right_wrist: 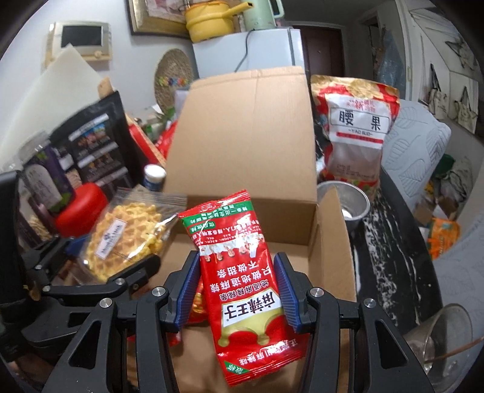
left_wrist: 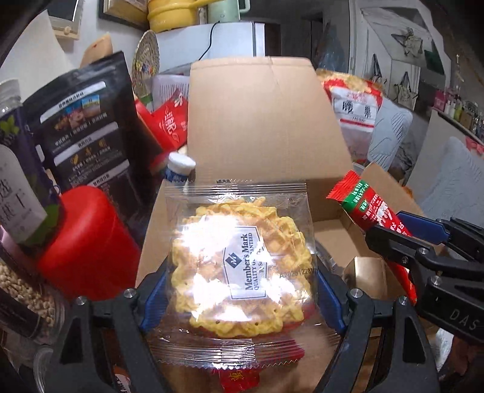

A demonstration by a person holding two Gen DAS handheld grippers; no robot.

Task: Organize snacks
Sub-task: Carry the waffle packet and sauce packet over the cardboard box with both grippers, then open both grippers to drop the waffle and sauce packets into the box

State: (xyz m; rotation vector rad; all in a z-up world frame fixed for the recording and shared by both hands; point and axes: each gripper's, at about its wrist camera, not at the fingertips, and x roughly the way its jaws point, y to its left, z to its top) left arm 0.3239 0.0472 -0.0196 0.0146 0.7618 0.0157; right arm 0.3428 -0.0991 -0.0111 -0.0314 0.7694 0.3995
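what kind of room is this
Probably a home kitchen or dining corner: a small white fridge with a yellow pot on top, and snack bags around a cardboard box on a cluttered table.

Red packet [left_wrist: 239,376] under waffle bag [left_wrist: 239,260]: mostly hidden.
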